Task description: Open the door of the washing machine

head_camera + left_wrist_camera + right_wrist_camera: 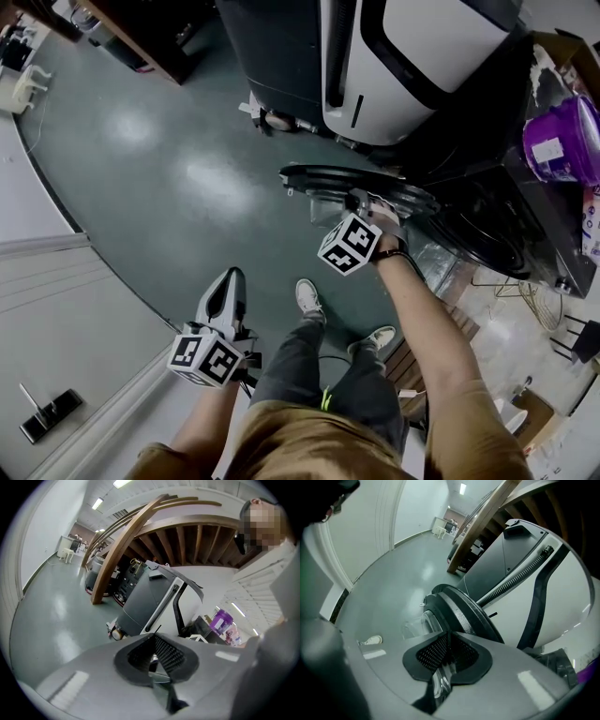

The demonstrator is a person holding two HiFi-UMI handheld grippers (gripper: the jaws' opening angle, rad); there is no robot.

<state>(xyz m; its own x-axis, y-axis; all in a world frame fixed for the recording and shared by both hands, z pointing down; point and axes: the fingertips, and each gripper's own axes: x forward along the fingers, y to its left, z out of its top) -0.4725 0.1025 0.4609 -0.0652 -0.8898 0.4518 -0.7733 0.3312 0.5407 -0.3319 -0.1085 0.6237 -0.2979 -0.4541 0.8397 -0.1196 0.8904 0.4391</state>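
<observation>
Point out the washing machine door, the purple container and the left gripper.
washing machine door (314, 176), head view, on its dark outer rim.
purple container (572, 131), head view, on its purple side.
left gripper (228, 279), head view, between its fingertips.

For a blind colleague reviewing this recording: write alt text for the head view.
Seen from above, the right gripper is closed on the rim of the round door of the washing machine, which stands swung open over a green floor. The left gripper hangs low beside the person's legs; a purple tub is at far right.
</observation>
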